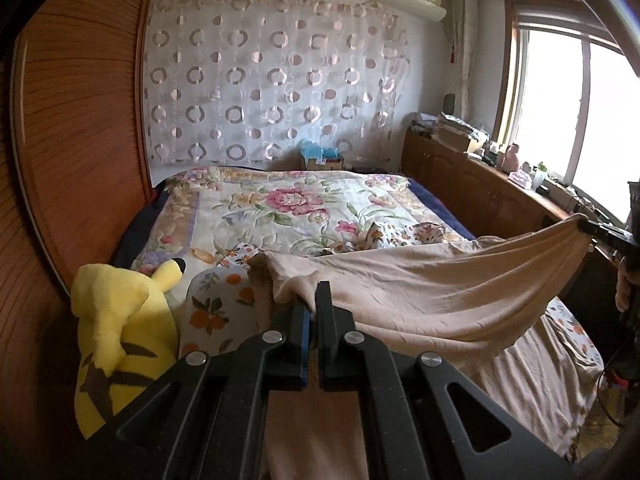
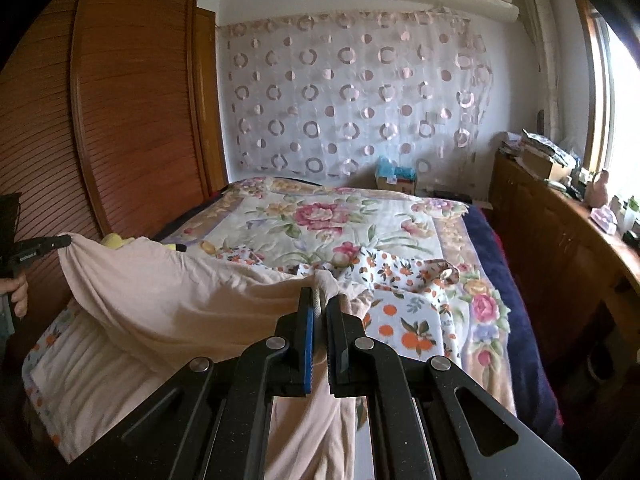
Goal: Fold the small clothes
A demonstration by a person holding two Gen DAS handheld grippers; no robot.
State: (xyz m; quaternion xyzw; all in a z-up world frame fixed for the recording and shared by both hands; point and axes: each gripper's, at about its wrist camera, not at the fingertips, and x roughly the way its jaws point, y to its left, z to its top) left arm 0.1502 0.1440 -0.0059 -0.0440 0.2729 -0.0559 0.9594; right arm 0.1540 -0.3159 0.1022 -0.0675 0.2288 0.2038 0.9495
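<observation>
Beige, thin and wrinkled, the garment (image 1: 420, 296) hangs stretched in the air just above the near end of the bed (image 1: 280, 208), sagging in the middle. Its lower edge trails on the orange-print sheet (image 2: 404, 320) below. A yellow plush toy (image 1: 116, 320) sits by the wardrobe (image 1: 80, 140), just beside the cloth's left end.

Each end is pinched: the left tool (image 1: 310, 300) is clenched on one corner, and the right tool (image 2: 320, 304) is clenched on the opposite bunched corner.

To fold well from here, I judge both hands should keep even tension so the top edge stays straight. They should lower the cloth flat onto the bed, clear of the toy, before bringing corner to corner. Slack would let the thin fabric crease.
</observation>
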